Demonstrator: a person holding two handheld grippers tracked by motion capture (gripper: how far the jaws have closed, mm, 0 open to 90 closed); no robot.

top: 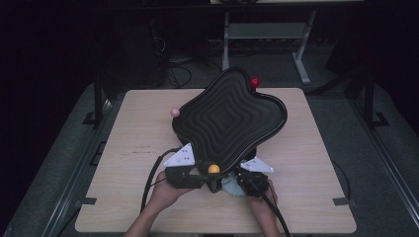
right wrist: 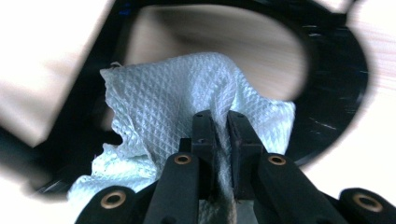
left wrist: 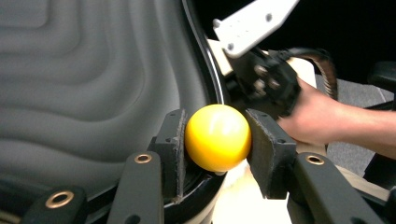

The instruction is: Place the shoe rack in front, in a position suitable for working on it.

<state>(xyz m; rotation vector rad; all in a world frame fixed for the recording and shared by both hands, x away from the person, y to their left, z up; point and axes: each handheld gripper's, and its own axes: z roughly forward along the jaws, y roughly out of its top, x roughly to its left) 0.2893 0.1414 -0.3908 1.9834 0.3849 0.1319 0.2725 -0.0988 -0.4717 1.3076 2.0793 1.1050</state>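
Observation:
A black tray (top: 230,118) with stepped wavy ridges stands tilted over the wooden table (top: 133,148), its near edge lifted. Ball knobs sit on its rim: red (top: 254,82) at the far side, pink (top: 174,112) at the left, yellow (top: 213,169) at the near edge. My left gripper (left wrist: 215,140) is shut on the yellow ball (left wrist: 217,137), one pad on each side. My right gripper (right wrist: 219,123) is shut on a white paper towel (right wrist: 177,98), which lies against the tray's glossy black underside (right wrist: 331,88). From above, the right gripper (top: 238,178) and the towel (top: 231,187) sit under the tray's near edge.
Bare tabletop lies left and right of the tray. Past the table's far edge stand a metal frame (top: 301,59) and cables on the floor. A hand (left wrist: 317,116) holds the right gripper close beside the yellow ball.

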